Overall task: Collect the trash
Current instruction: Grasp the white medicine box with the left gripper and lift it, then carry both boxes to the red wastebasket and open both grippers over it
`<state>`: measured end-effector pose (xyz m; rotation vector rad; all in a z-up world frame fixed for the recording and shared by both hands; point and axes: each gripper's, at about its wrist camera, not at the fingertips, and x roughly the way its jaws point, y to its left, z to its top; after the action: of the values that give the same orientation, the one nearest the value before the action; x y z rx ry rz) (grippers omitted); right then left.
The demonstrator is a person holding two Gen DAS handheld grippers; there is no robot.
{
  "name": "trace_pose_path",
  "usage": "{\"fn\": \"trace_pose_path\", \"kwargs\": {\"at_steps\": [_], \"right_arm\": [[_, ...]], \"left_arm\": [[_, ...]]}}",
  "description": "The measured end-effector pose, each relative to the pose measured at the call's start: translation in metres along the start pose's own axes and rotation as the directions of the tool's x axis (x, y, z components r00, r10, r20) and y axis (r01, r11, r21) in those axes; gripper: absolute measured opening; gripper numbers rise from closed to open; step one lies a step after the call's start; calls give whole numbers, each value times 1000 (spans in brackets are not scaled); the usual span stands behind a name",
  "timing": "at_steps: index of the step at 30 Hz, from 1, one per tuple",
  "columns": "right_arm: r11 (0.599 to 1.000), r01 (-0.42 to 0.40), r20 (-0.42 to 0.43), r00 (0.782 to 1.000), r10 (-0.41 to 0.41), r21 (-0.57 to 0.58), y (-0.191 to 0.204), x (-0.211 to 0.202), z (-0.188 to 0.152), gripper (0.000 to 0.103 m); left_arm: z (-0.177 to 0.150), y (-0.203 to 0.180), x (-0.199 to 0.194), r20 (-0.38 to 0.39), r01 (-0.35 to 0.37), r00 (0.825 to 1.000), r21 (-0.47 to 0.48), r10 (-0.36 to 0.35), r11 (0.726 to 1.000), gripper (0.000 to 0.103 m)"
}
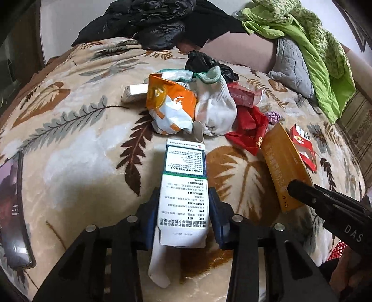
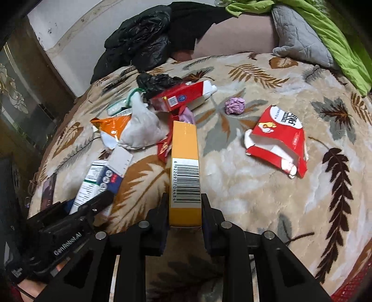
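Observation:
My left gripper [image 1: 183,197] is shut on a white and green medicine box [image 1: 184,183] and holds it over the leaf-patterned blanket [image 1: 76,139]; the box also shows in the right wrist view [image 2: 97,183]. My right gripper [image 2: 184,199] is shut on a long yellow box [image 2: 184,162] with a barcode, also seen in the left wrist view [image 1: 284,162]. Beyond lie an orange and white bag [image 1: 172,104], a white sock [image 1: 215,106], a red carton [image 2: 179,97], a torn red box [image 2: 279,139], a purple paper ball [image 2: 234,105] and a black plastic bag [image 2: 155,81].
Black clothing [image 1: 158,21] is piled at the back of the bed. A grey pillow [image 2: 300,37] and green cloth [image 1: 309,39] lie at the back right. A dark phone [image 1: 14,209] lies at the left edge. A glass-fronted cabinet [image 2: 16,97] stands left.

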<state>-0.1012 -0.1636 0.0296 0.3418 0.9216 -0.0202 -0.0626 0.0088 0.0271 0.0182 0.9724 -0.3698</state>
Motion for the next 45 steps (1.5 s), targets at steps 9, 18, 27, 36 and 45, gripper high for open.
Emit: {"fn": "trace_pose_path", "kwargs": {"at_steps": [9, 18, 27, 36, 45], "right_arm": [[998, -5, 184, 983, 16, -61, 11, -33, 3, 25], [996, -10, 204, 979, 29, -94, 17, -33, 5, 25], [993, -32, 203, 978, 55, -114, 22, -33, 4, 25], [992, -44, 205, 976, 67, -115, 24, -34, 3, 25], [993, -93, 201, 974, 106, -74, 21, -41, 1, 25]], "left_arm": [[-5, -3, -30, 138, -5, 990, 32, 1, 999, 32], [-1, -8, -34, 181, -56, 983, 57, 45, 997, 32], [-3, -4, -31, 187, -104, 978, 54, 93, 993, 32], [-2, -4, -32, 200, -120, 974, 63, 105, 991, 32], [-3, -7, -33, 207, -119, 973, 77, 100, 990, 32]]}}
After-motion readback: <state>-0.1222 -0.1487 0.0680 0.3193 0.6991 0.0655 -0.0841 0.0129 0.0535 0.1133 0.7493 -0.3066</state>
